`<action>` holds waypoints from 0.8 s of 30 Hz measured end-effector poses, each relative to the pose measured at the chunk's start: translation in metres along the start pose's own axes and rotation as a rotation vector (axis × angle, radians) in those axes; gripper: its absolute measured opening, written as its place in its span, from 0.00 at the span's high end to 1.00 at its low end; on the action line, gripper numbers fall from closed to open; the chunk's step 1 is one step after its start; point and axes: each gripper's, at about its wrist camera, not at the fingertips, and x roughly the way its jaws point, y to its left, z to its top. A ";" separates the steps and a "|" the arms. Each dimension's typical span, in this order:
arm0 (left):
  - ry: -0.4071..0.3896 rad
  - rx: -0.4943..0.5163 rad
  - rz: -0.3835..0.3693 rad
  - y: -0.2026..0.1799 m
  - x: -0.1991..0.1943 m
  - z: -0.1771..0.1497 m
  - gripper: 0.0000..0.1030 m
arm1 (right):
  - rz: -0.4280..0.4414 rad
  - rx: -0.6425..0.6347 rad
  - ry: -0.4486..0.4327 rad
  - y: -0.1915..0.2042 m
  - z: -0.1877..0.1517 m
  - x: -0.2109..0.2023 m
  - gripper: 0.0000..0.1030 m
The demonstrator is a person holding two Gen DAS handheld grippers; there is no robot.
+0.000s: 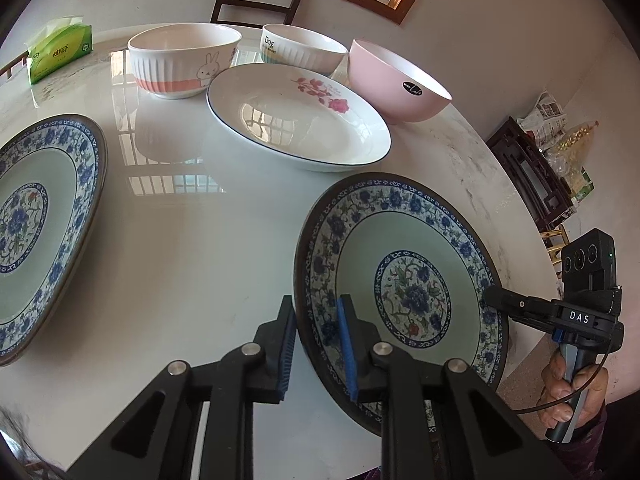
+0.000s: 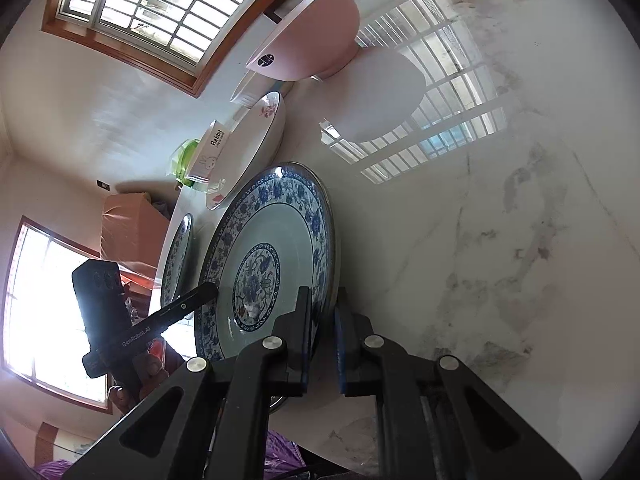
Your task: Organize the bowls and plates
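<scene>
Together, both grippers hold one round blue-and-white floral porcelain plate (image 1: 404, 288) by opposite edges. The left gripper (image 1: 318, 344) has its fingers (image 1: 347, 350) straddling the plate's near left rim, one blue-padded finger under the edge and one over it, nearly closed on the rim. The right gripper (image 2: 322, 338) does the same on the opposite rim, its fingers (image 2: 304, 336) pinched close with the plate edge between them; in the left wrist view it shows at the far right with the person's right hand (image 1: 572, 392) on its handle. The plate sits tilted at the near right part of the glossy white marble worktop (image 1: 192, 240); whether its underside touches the surface cannot be told.

A second plate of the same blue floral pattern (image 1: 44, 236) lies well apart at the left edge. Farther back rests a white oval plate with a pink rose print and thin dark rim (image 1: 298, 116). Behind it stand three bowls: a white ribbed bowl with a rabbit drawing and pink band (image 1: 182, 60), a smaller white bowl marked "Dog" (image 1: 302, 48), and a plain pink bowl with a black round sticker (image 1: 398, 82). A green tissue pack (image 1: 60, 50) sits at the far left corner.
</scene>
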 end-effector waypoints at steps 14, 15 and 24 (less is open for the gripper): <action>-0.069 -0.060 0.034 0.021 -0.035 -0.006 0.80 | 0.052 -0.025 0.011 0.028 -0.002 0.012 0.89; -0.074 -0.064 0.038 0.024 -0.037 -0.006 0.80 | 0.059 -0.026 0.015 0.031 -0.001 0.014 0.89; -0.130 -0.113 0.085 0.054 -0.066 -0.008 0.80 | 0.095 -0.062 0.040 0.061 0.006 0.043 0.89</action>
